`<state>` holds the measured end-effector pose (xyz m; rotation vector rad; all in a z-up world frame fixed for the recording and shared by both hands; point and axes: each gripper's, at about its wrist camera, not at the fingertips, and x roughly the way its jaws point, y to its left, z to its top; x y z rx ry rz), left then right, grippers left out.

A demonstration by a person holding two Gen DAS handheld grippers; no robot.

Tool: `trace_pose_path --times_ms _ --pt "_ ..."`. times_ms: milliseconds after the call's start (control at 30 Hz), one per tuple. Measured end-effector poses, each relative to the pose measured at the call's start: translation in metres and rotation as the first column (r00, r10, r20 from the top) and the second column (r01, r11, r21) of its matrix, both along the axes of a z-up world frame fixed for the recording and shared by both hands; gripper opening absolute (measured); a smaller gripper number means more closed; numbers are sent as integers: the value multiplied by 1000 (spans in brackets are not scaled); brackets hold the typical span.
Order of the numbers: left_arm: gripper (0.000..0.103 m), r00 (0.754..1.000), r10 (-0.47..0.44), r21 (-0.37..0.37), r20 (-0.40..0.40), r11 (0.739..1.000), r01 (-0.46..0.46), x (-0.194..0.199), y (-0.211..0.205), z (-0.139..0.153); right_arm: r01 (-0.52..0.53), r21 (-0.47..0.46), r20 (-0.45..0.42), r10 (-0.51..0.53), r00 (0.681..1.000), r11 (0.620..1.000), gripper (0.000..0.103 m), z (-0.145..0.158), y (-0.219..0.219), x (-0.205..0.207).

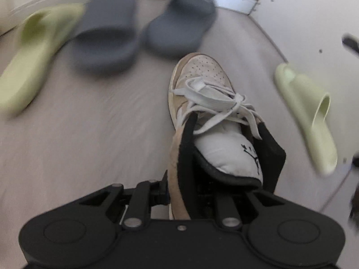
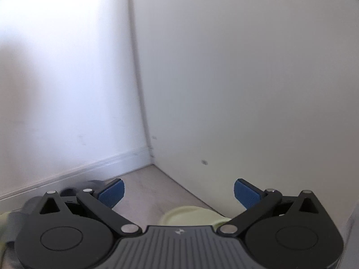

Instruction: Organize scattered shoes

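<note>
Left gripper (image 1: 197, 192) around logo-tongued sneaker (image 1: 202, 85)

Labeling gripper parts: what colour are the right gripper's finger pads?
Blue, textured pads, clearest in the right wrist view.

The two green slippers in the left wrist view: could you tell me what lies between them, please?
Two grey slippers and the sneaker, between the green slippers.

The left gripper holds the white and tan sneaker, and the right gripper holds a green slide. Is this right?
Not quite. The left gripper does hold the white and tan sneaker, but the right wrist view shows the right gripper open and empty; a green slide lies on the floor below it.
</note>
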<state>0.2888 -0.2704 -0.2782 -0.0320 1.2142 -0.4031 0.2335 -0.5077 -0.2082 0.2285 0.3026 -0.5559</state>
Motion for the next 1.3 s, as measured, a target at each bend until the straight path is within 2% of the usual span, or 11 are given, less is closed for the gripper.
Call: trace_pose_path --times_ms 167,300,400,533,667,800,933,1067,1200,1267,1300 --pt "18 996 84 17 2 996 -84 -33 72 2 -204 -1 -20 204 979 979 103 17 64 -6" --pt "18 990 137 48 36 989 -139 -45 132 9 -423 -11 -98 420 902 906 103 28 151 -37" --pt "18 985 172 33 35 984 -173 -44 169 8 -494 -14 -167 485 858 869 103 33 202 -62" --pt "24 979 196 27 49 980 -198 -42 191 11 -537 57 -179 538 824 842 103 44 245 -88" --pt "34 975 214 3 56 977 -214 -56 205 22 -538 61 -184 539 822 841 103 68 270 -98" --pt "61 971 231 -20 64 973 -230 -70 219 33 -525 74 -149 530 835 848 103 87 283 -103" --pt "63 956 270 -48 111 963 -266 -90 241 54 -565 83 -168 571 804 821 103 87 309 -101" --pt "63 903 359 -32 234 931 -362 -120 273 81 -631 84 -225 631 742 772 103 76 342 -97" --pt "63 730 605 -75 317 783 -617 -144 332 99 -691 89 -280 684 674 717 102 66 375 -92" --pt "63 682 661 -104 314 738 -667 -146 349 100 -736 109 -295 729 618 668 97 62 391 -90" --pt "63 669 676 -106 307 723 -682 -144 354 98 -779 118 -313 768 560 616 85 58 406 -87"
